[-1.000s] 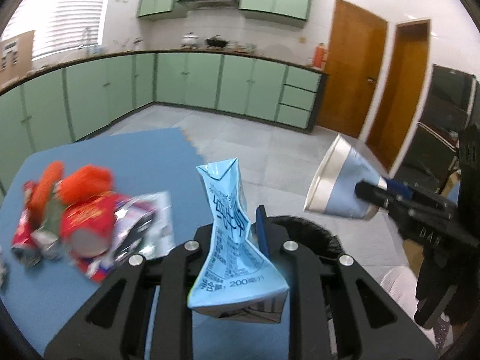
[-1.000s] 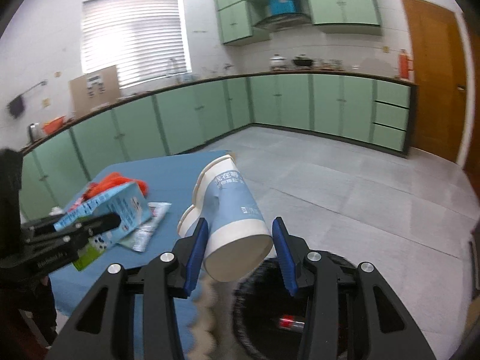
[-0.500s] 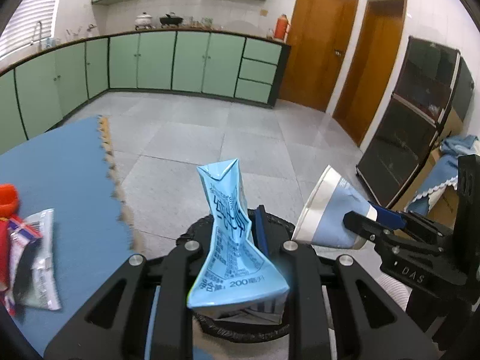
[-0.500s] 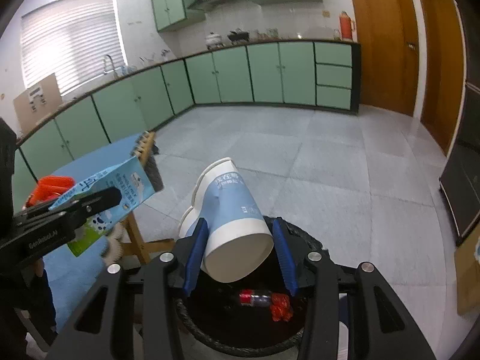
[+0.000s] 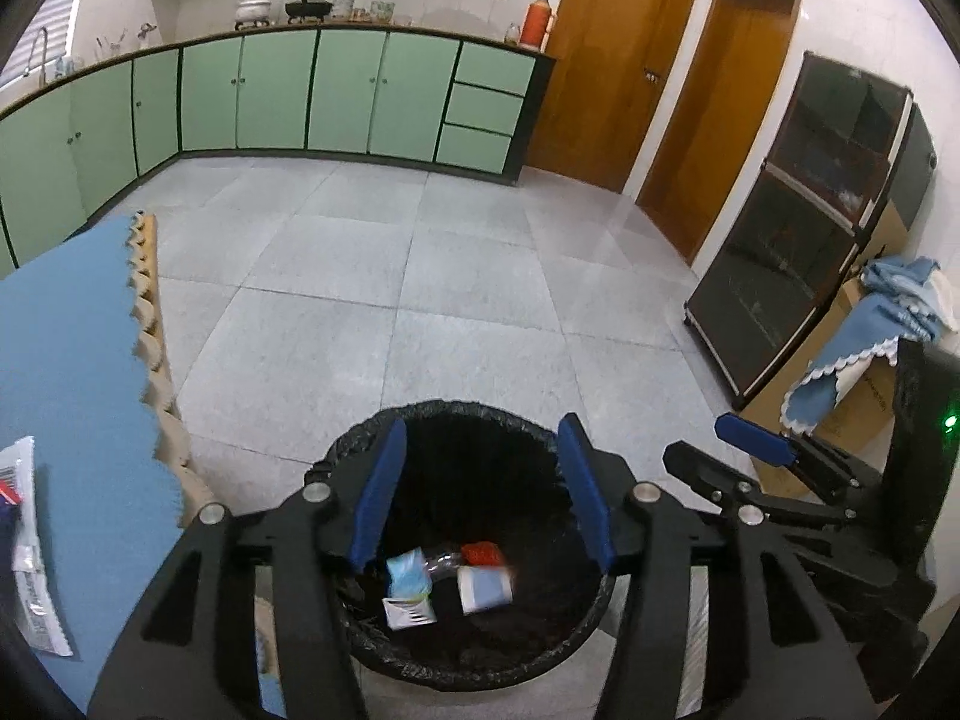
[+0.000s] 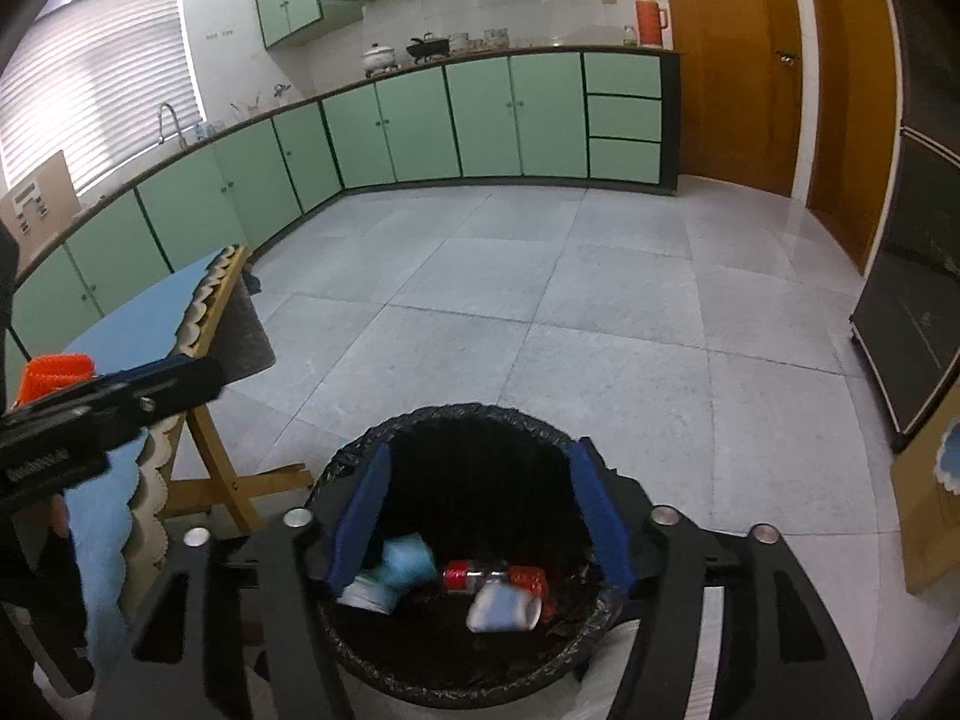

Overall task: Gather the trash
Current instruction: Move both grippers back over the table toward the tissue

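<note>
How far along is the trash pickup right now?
Done: the blue carton and paper cup lie in the black-lined trash bin with a red-capped bottle. In hand: nothing; the left gripper and right gripper have just been opening, nothing between their fingers. Left: a wrapper and an orange item on the blue table.

Black bin (image 5: 480, 675), blue pads and green cupboards showing

The bin liner is showing glossy black, with a light blue carton (image 5: 408, 585), a blue-and-white cup (image 5: 485, 589) and a red wrapper (image 5: 482, 552) lying inside it. Both grippers, left (image 5: 482, 489) and right (image 6: 480, 519), are showing black frames with blue pads (image 5: 378, 495). The table cover (image 5: 66, 360) is showing plain blue with a scalloped tan edge, the cupboards (image 5: 348, 96) mint green, the doors (image 5: 606, 60) orange-brown, and the floor tiles (image 5: 468, 276) speckled grey.
</note>
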